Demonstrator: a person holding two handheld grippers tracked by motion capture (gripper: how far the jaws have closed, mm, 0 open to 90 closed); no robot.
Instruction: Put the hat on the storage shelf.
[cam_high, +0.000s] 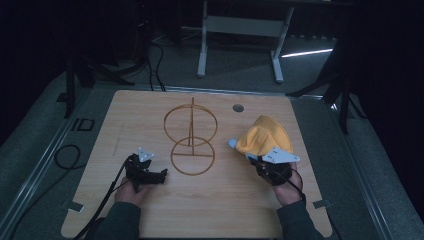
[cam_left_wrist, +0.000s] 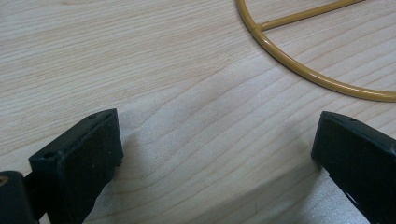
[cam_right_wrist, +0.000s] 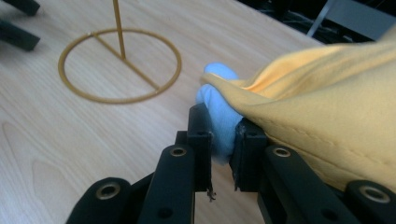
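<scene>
Left gripper (cam_high: 161, 174): jaws wide, low over table (cam_high: 235, 200), near stand (cam_high: 192, 156).
Right gripper (cam_right_wrist: 223, 140): jaws clamped on cap's (cam_right_wrist: 327, 107) blue brim (cam_right_wrist: 219, 112).

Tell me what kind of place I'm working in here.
Probably a lab or recording studio, not a home: a light wooden tabletop stands on grey carpet among dark equipment stands, with black cables trailing across the floor and a white metal desk frame behind. On it stands a gold wire two-ring stand.
</scene>
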